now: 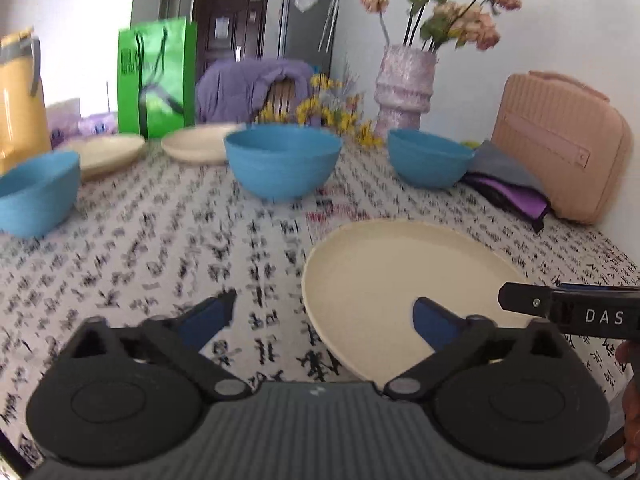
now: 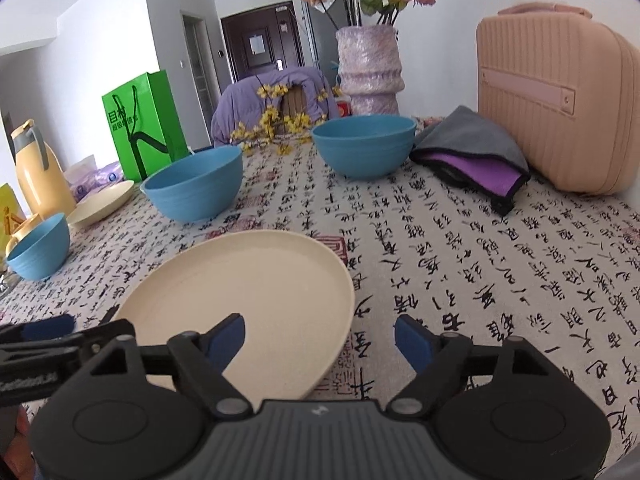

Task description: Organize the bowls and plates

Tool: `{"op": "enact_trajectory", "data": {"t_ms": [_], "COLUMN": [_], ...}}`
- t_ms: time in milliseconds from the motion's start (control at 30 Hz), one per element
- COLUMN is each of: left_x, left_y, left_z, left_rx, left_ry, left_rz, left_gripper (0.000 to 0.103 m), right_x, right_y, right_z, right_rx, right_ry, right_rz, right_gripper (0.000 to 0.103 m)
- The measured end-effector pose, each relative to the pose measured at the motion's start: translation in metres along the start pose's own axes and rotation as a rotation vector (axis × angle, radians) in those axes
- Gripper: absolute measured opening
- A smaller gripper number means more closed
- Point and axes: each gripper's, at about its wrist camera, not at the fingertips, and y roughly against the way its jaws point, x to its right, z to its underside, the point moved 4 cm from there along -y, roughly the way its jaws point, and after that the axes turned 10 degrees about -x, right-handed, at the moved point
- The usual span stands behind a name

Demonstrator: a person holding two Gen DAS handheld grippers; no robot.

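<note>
Cream plastic, matte and pale: the nearest plate (image 2: 240, 296) lies flat on the counter (image 2: 460, 264), which wears a white cloth printed all over with black calligraphy. Both tools hang just at its near rim. The right gripper (image 2: 320, 334) has its jaws spread wide, one blue pad over the plate's near edge and the other out over bare cloth, neither pressing on anything. The left gripper (image 1: 324, 312) stands just as wide, its right-hand pad over the plate's left rim, its other pad above the cloth; nothing is caught between them. No earlier view is at hand to say more than that both stand open and empty.

Further back sit three blue bowls, all upright. The middle bowl (image 2: 196, 186) is beyond the plate, the right bowl (image 2: 366, 146) is near a folded grey and purple cloth (image 2: 472, 156), and the left bowl (image 2: 38, 248) is off by the counter's left edge. Two more cream plates rest behind them: one (image 1: 108, 154) just behind the left bowl, another (image 1: 198, 144) partly hidden behind the middle bowl.

Along the back stand a green paper bag (image 2: 140, 124), a yellow jug (image 2: 38, 172), a lilac vase (image 2: 370, 72) of faded pink flowers, and a pink ribbed case (image 2: 560, 100) against the wall on the right. A chair draped in purple fabric (image 2: 272, 96) is pulled up at the far side.
</note>
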Motion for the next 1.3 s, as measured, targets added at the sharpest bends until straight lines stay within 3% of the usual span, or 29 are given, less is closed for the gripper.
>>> {"op": "enact_trajectory", "data": {"t_ms": [133, 567, 867, 1033, 1300], "left_x": [-0.006, -0.062, -0.103, -0.123, -0.141], "left_y": [0.017, 0.096, 0.148, 0.167, 0.182], "left_z": [0.003, 0.044, 0.084, 0.103, 0.113], "left_rx": [0.058, 0.208, 0.225, 0.234, 0.251], "left_ry": [-0.019, 0.017, 0.056, 0.088, 0.122], "left_rz": [-0.029, -0.163, -0.256, -0.293, -0.313], "left_gripper": [0.103, 0.103, 0.103, 0.103, 0.103], "right_x": [-0.010, -0.072, -0.123, -0.147, -0.179], "right_y": [0.014, 0.064, 0.088, 0.086, 0.093], "right_z": [0.004, 0.045, 0.094, 0.117, 0.129], "right_rx": [0.089, 0.287, 0.302, 0.253, 0.254], "right_ry": [0.040, 0.182, 0.193, 0.168, 0.238], "right_rz": [0.020, -0.050, -0.171, -0.236, -0.264], "right_gripper": [0.102, 0.103, 0.103, 0.103, 0.103]}}
